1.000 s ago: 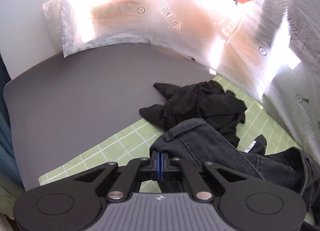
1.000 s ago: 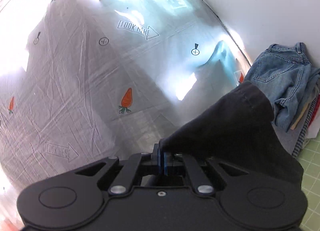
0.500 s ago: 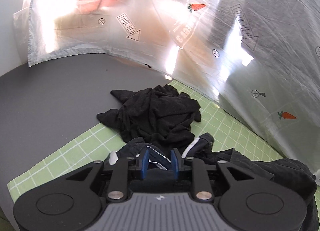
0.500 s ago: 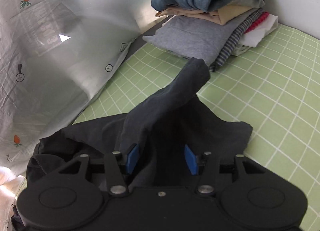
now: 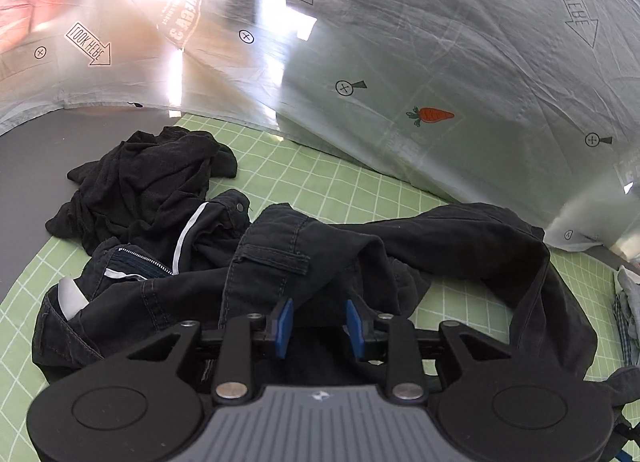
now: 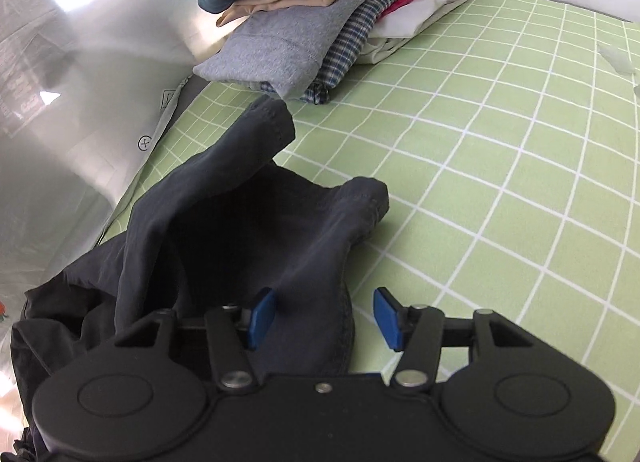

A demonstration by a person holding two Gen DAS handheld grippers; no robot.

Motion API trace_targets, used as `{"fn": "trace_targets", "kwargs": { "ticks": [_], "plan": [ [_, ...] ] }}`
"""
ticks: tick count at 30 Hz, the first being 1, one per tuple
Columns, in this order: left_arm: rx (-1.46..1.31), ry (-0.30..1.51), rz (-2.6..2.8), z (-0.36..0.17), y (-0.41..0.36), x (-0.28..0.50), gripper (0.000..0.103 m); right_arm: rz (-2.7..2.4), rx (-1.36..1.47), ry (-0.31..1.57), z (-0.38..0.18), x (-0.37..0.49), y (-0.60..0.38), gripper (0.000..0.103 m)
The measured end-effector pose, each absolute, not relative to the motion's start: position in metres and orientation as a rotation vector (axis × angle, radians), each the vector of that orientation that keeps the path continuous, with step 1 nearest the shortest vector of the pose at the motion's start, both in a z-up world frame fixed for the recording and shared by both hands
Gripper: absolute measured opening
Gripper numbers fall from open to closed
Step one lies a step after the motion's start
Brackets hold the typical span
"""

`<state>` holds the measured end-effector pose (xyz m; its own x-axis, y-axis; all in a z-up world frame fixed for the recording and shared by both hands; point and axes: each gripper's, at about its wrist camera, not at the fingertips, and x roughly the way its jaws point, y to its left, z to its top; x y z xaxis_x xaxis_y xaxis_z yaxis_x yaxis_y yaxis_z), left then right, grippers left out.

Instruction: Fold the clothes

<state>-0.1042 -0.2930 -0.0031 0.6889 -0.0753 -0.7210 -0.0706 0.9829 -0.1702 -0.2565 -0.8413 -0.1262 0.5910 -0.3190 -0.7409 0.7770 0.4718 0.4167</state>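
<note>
Dark trousers [image 5: 360, 258] lie crumpled on the green checked mat [image 5: 332, 182] on the bench, long axis roughly left to right across the left wrist view. Waist end, with zip and white pocket lining showing, is at the left; a leg runs off to the right and curls back toward the camera. A black top [image 5: 148, 182] sits bunched just beyond the waist end, touching it.

Left tool [image 5: 319, 326]: directly over the mid part of the trousers, near the flap pocket. Jaws have just been opening and stand at a moderate gap. Dark cloth lies under and between the blue pads [image 5: 285, 322], but the pads do not press on it. Nothing held.

Right tool [image 6: 323, 320]: over the leg end of the same trousers [image 6: 240, 230]. The two hems point away from the tool toward the stack of folded clothes [image 6: 320, 22], which lies well apart at the far edge of the mat [image 6: 500, 182]. Jaws have just been opening and now stand wider than the left's. The leg's edge passes beside the left pad; the right pad is over bare mat. Nothing held.

Judgement: garment has been let go, not yet flat. The left tool is nearer the waist, the right nearer the hems; spreading along the long axis likely comes next.
</note>
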Motion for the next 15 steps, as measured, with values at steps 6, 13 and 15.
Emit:
{"fn": "trace_targets", "kwargs": {
  "ticks": [6, 13, 15],
  "plan": [
    [-0.217, 0.871, 0.005, -0.016, -0.29, -0.107, 0.033, -0.695, 0.809, 0.685, -0.13, -0.234, -0.863, 0.012],
    [-0.185, 0.924, 0.034, -0.024, -0.285, -0.108, 0.033, -0.995, 0.62, 0.534, -0.076, -0.283, -0.887, 0.003],
    [-0.18, 0.932, 0.041, -0.025, -0.282, -0.106, 0.033, -1.079, 0.543, 0.554, -0.069, -0.297, -0.897, 0.003]
  ]
}}
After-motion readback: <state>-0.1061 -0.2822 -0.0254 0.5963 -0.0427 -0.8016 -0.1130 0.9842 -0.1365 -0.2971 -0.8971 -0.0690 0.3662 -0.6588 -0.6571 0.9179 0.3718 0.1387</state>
